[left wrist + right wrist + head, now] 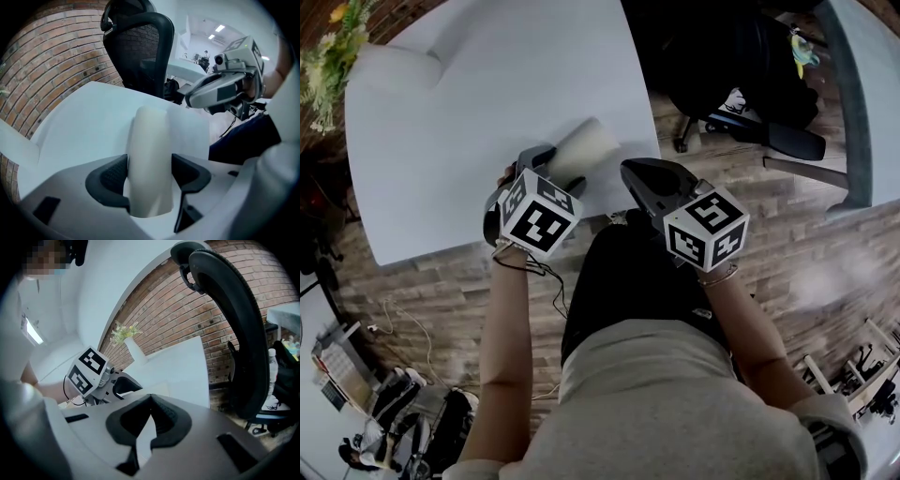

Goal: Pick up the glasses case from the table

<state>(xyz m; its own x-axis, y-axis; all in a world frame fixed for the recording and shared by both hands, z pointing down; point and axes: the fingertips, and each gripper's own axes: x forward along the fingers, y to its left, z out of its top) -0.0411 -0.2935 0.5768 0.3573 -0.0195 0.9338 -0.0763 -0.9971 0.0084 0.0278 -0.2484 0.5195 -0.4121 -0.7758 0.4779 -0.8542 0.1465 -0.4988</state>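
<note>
Plainly, the left gripper [150, 176] has its jaws closed on the cream glasses case [149, 140], with a dark pad pressed to each long side. The case sticks out past the fingertips over the white table [487, 103], close to its near edge and near-right corner. Whether the case rests on the tabletop or hangs just clear of it I cannot tell. The right gripper [149, 404] is empty, jaws together, held off the table's near-right corner above the person's lap [628, 281].
</note>
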